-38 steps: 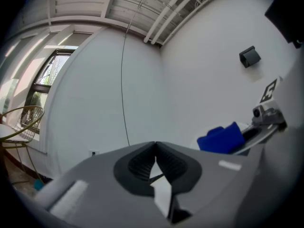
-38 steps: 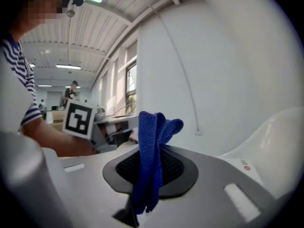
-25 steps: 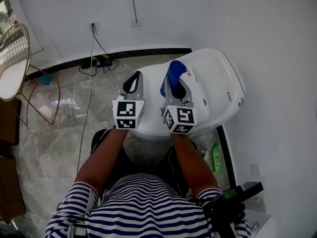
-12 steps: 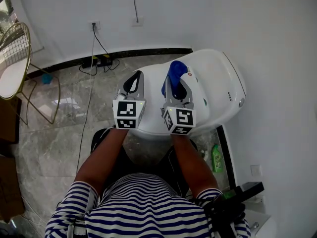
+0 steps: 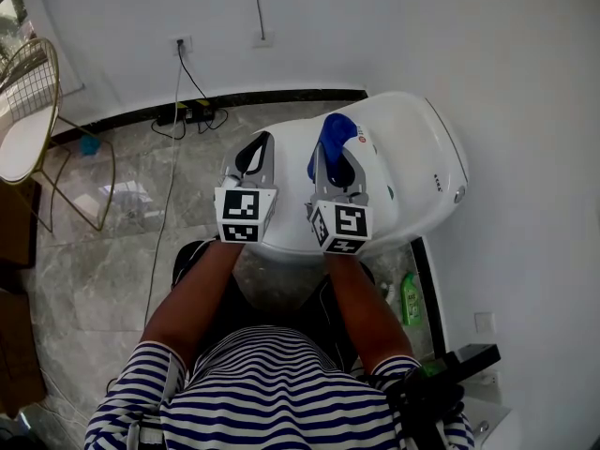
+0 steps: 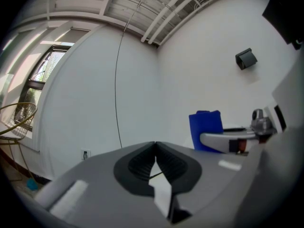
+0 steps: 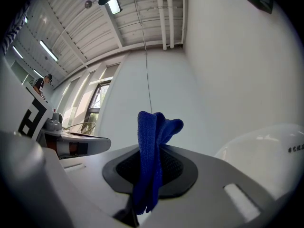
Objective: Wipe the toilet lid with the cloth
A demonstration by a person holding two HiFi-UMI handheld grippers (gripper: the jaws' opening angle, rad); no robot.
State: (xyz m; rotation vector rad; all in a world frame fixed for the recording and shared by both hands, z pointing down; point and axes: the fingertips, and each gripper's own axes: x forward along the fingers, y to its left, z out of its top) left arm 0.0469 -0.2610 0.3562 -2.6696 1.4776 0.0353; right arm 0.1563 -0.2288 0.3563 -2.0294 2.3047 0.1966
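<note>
A white toilet with its lid (image 5: 412,167) down stands against the wall in the head view. My right gripper (image 5: 330,157) hovers over the lid's left part, shut on a folded blue cloth (image 5: 332,141) that sticks out past its tips. In the right gripper view the blue cloth (image 7: 151,160) stands pinched between the jaws of the right gripper (image 7: 148,175), with the lid (image 7: 266,146) at lower right. My left gripper (image 5: 251,157) is beside it, over the toilet's left edge, shut on nothing. The left gripper (image 6: 156,161) shows its pads meeting, and the blue cloth (image 6: 205,127) appears to its right.
A power strip and cables (image 5: 187,115) lie by the black skirting at the back. A gold wire chair (image 5: 37,129) stands at the left on the marble floor. A green bottle (image 5: 411,298) sits beside the toilet base at lower right. The white wall runs close along the right.
Both grippers have stayed almost still; the view has only shifted slightly.
</note>
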